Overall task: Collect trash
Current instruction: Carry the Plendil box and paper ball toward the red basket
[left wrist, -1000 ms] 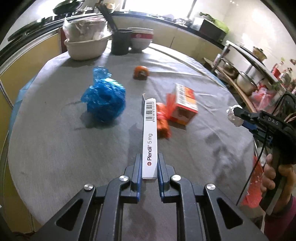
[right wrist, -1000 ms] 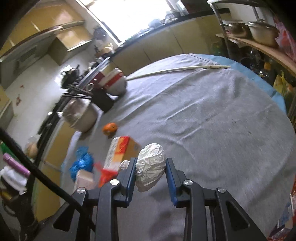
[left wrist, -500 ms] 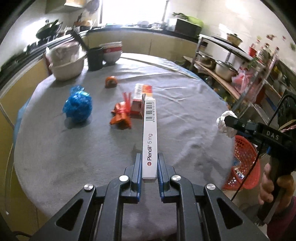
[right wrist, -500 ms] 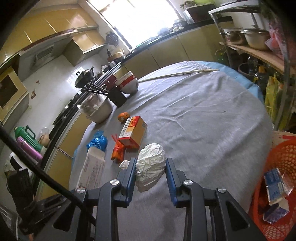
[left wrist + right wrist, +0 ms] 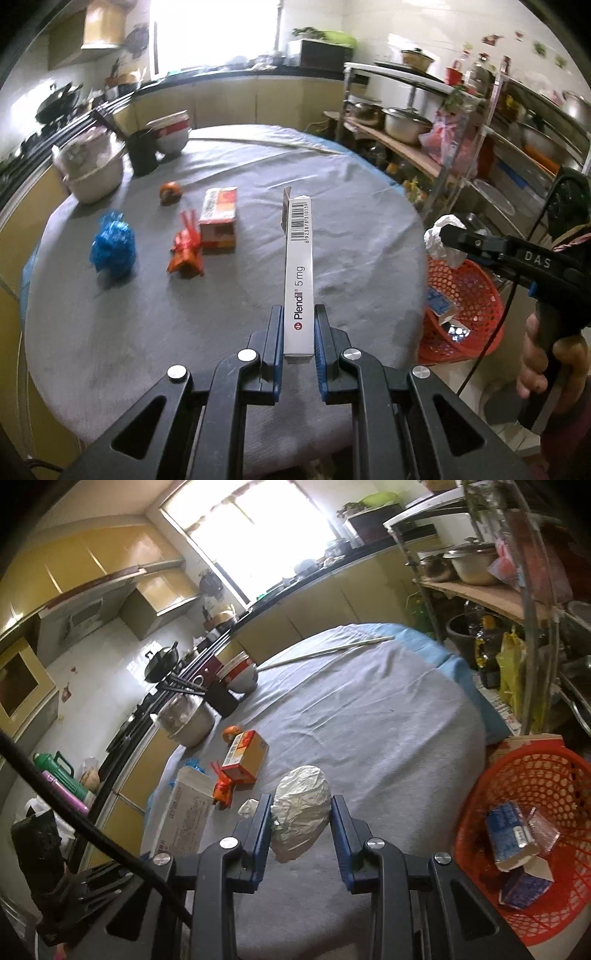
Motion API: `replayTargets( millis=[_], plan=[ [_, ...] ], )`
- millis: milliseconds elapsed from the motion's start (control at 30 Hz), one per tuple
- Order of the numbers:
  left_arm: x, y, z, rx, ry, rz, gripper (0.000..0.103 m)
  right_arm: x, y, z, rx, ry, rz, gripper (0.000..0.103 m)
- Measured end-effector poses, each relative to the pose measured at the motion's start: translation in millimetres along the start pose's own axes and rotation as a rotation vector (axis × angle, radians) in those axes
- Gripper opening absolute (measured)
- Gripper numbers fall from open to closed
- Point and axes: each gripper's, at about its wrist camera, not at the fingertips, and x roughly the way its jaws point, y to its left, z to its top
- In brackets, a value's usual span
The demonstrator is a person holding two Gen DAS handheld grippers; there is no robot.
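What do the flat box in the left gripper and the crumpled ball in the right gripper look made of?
Flat box: thin printed cardboard with a smooth finish, showing a barcode, sharp folded edges and an open end flap. Crumpled ball: probably thin plastic film or glossy paper, whitish, shiny, sharply creased.

Grey-clothed round table (image 5: 229,310), blue wrapper (image 5: 112,248), orange box (image 5: 218,215)
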Motion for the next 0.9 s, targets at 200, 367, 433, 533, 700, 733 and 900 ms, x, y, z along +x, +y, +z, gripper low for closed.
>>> replayTargets(
  millis=[200, 367, 433, 533, 700, 733, 900],
  plan=[
    [0.3, -30.2, 10.5, 0.095, -0.012, -0.031, 0.016, -23.8, -26.2, 1.6, 0.045, -0.034, -0.024, 0.033],
    [4.5, -55.0, 20.2, 0.159, -0.020, -0.054, 0.016, -52.3, -55.4, 3.6, 0.098, -0.085, -0.054, 0.033],
    [7.2, -65.3, 23.7, 0.176, -0.017, -0.066, 0.016, -62.9, -65.0, 4.0, 0.116, -0.106, -0.069, 0.033],
    [10.1, -79.5, 27.8, 0.196, -0.012, -0.090, 0.016, -78.9, -80.4, 4.6, 0.146, -0.134, -0.088, 0.033],
    [15.3, -107.5, 35.2, 0.254, -0.010, -0.139, 0.016, -101.7, -100.8, 5.1, 0.171, -0.172, -0.121, 0.033],
    [17.1, -115.2, 37.2, 0.271, -0.010, -0.152, 0.016, -107.0, -105.8, 4.5, 0.180, -0.181, -0.128, 0.033],
    [28.1, -146.4, 43.3, 0.324, 0.004, -0.201, 0.016, -125.2, -125.5, -1.8, 0.223, -0.207, -0.161, 0.033]
  ],
)
